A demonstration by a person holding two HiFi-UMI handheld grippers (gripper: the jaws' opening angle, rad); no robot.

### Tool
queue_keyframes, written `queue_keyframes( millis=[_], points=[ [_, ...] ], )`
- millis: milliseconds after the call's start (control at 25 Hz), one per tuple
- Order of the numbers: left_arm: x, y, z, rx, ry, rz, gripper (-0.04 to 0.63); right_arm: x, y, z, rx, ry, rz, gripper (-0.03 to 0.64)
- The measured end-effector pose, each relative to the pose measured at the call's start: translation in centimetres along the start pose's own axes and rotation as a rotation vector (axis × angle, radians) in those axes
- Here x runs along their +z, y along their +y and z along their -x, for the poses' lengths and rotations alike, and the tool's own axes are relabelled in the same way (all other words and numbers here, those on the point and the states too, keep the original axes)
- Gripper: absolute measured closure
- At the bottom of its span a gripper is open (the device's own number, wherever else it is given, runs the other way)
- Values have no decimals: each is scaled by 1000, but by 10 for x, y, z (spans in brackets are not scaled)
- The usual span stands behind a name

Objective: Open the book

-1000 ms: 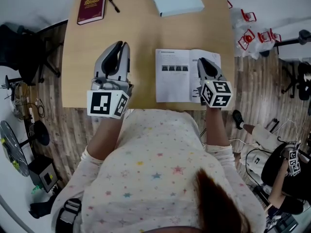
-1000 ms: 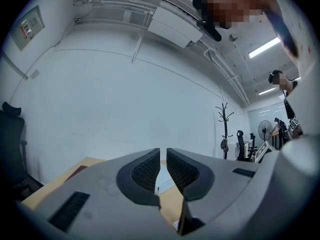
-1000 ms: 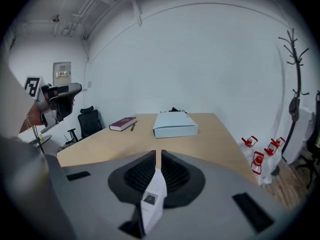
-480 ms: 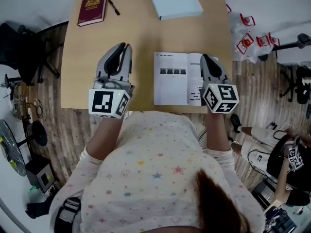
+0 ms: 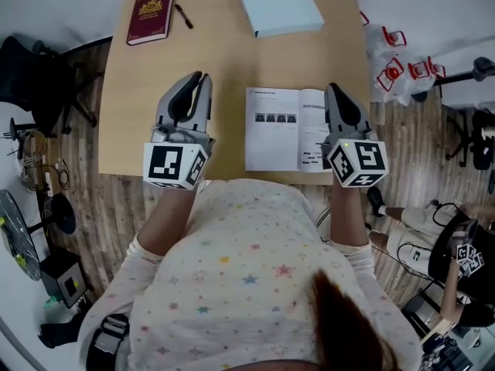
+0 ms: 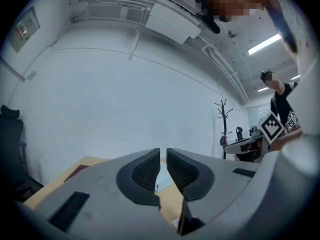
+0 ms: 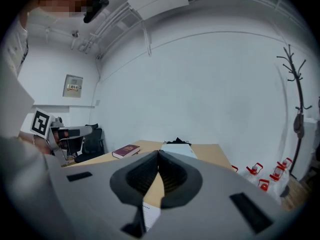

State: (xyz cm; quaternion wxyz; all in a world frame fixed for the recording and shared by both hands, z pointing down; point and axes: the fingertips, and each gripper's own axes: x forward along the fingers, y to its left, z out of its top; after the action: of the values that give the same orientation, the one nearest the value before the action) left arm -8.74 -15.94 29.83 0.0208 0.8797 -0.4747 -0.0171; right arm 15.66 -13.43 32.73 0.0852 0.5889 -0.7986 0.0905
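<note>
The book [image 5: 278,130] lies open on the wooden table [image 5: 224,60] near its front edge, printed pages up. My right gripper [image 5: 334,89] hovers above the book's right edge; in the right gripper view [image 7: 158,156] its tips meet with nothing between them, and a strip of the white page [image 7: 151,215] shows below. My left gripper [image 5: 199,76] hangs over bare table left of the book. In the left gripper view [image 6: 163,156] only a thin slit parts its pads [image 6: 145,171], and they hold nothing.
A maroon book [image 5: 150,15] and a pen [image 5: 182,16] lie at the table's far left. A pale blue flat box [image 5: 278,2] sits at the far middle. Red items [image 5: 398,68] lie on the floor to the right, and a black chair [image 5: 31,76] stands to the left.
My right gripper has risen from the book's right page and shifted slightly right. The book stays open. The left gripper has kept still.
</note>
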Motion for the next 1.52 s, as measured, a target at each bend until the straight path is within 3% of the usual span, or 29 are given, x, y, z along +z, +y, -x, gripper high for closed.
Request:
queue_keyframes(
  millis=[440,1520],
  points=[
    [-2,-5,2,-4,11,-14,549,22,2,9,-1,-61,-2,615],
    [-1,-13,4,-11,12,-16,549,39,5,17,7,-102,2,615]
  ],
)
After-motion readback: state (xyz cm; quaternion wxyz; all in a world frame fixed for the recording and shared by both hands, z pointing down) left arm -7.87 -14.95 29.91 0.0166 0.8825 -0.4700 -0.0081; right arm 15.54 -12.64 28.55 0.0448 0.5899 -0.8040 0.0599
